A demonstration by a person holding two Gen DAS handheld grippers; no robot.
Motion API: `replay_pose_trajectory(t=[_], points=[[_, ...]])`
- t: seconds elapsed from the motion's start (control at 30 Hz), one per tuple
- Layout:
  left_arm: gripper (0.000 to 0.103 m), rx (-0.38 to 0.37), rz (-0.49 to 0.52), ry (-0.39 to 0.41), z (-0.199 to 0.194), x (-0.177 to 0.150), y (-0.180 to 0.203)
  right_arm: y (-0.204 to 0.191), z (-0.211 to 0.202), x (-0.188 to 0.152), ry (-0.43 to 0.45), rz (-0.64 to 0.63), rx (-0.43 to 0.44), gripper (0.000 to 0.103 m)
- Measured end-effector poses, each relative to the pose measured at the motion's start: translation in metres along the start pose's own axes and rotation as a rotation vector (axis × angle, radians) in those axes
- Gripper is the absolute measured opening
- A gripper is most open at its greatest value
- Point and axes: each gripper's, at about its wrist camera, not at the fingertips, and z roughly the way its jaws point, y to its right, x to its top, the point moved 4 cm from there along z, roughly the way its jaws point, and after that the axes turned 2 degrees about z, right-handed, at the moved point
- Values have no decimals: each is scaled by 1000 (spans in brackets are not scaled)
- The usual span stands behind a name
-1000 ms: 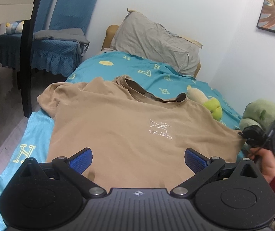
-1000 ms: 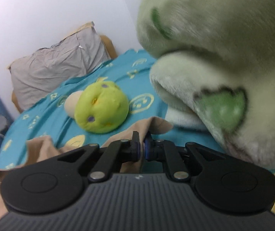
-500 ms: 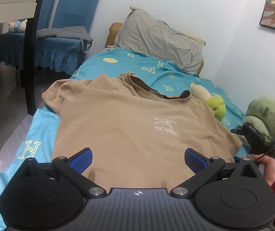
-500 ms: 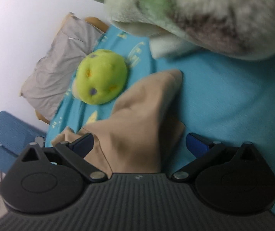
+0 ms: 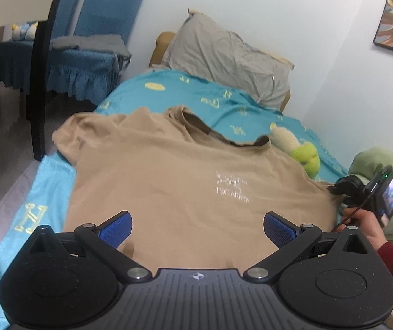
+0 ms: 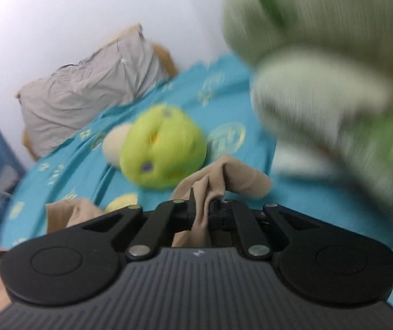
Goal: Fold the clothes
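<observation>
A tan T-shirt [image 5: 174, 176] with a white chest logo lies face up, spread flat on the teal bedsheet [image 5: 213, 96]. My left gripper [image 5: 197, 227] is open and empty, hovering above the shirt's lower hem. My right gripper [image 6: 200, 210] is shut on the shirt's right sleeve [image 6: 224, 176], whose cloth bunches up between the fingers. In the left wrist view the right gripper [image 5: 345, 189] sits at the shirt's right edge, held by a hand in a red sleeve.
A lime-green plush [image 6: 163, 148] lies just beyond the gripped sleeve, also visible in the left wrist view [image 5: 305, 156]. A big pale-green plush [image 6: 334, 68] looms at right. A grey pillow [image 5: 229, 60] leans at the bed's head. Blue chairs [image 5: 67, 55] stand left of the bed.
My right gripper was open over the sleeve half a second ago and has now shut on it, swinging back level. The left gripper has barely shifted.
</observation>
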Motion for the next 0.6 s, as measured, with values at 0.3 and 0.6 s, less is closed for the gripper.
replay_pose_trajectory(t=[0.3, 0.6], points=[[103, 196, 94, 67, -33, 28, -24, -153, -78, -2, 260, -497, -108, 7], [103, 276, 14, 66, -39, 42, -74, -267, -53, -120, -13, -724, 173, 41]])
